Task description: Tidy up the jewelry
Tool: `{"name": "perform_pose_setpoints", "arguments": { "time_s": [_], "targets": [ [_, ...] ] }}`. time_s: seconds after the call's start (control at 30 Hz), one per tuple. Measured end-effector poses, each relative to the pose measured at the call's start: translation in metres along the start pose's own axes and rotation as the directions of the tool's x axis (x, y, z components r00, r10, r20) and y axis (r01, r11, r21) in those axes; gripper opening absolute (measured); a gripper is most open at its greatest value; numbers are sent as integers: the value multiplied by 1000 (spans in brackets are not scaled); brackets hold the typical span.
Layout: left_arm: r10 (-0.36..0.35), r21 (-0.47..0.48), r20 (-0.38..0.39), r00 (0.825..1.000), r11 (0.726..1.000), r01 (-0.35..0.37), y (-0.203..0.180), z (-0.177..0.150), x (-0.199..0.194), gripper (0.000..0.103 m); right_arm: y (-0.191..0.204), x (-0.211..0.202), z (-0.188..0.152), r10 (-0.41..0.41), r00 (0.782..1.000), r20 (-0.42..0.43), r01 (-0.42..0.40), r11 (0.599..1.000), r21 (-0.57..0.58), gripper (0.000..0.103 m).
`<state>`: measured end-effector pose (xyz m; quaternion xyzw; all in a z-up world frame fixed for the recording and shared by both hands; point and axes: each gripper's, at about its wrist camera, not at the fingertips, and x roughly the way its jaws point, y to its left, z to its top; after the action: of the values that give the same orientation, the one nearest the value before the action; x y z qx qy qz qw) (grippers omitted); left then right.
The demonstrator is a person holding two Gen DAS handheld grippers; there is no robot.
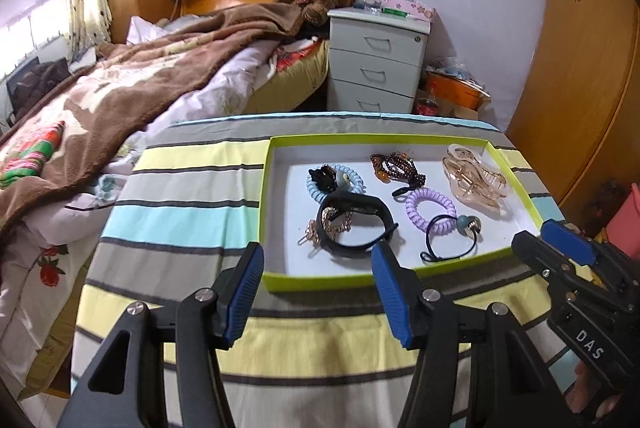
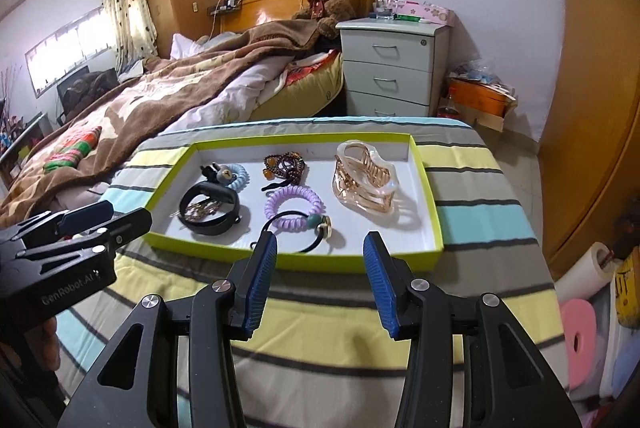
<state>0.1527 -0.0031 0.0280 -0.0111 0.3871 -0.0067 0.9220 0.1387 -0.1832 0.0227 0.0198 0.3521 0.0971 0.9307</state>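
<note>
Jewelry, crowded in green tray [image 1: 268, 212]: both grippers [image 1: 318, 292] [image 2: 320, 282] empty, jaws apart; black band [image 1: 352, 224] overlaps gold chain [image 1: 336, 222], risking snagged double pickup.

Left wrist view: sits low behind the left gripper [image 1: 318, 260], faces forward over the striped bench [image 1: 188, 196] toward the bed [image 1: 120, 88] and nightstand [image 1: 376, 60]. Tray [image 1: 316, 280] close, just past the fingertips, right of centre. Right gripper [image 1: 560, 240] enters at right edge.

Right wrist view: same height and heading, set further right; tray [image 2: 296, 260] centred, equally near. Left gripper [image 2: 88, 216] enters at left edge.

Shared: tray, bench, bed, nightstand [image 2: 392, 68], back wall.
</note>
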Motion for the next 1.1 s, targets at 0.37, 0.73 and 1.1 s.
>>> {"name": "perform_pose_setpoints", "arguments": {
  "time_s": [0.37,0.73,1.1],
  "targets": [
    [37,1,70,997,999,-37,-8,-25,-40,58,0,-37,-21,-11,999,47,9,1000,26,46],
    [59,-5,88,994,998,-59,-11,-46,-57,58,2,-55,-37,-27,997,71,24,999,36,47],
    [50,10,98,994,999,-52,-17,-56,-69,58,5,-65,-41,-29,996,88,26,999,35,47]
  ]
}}
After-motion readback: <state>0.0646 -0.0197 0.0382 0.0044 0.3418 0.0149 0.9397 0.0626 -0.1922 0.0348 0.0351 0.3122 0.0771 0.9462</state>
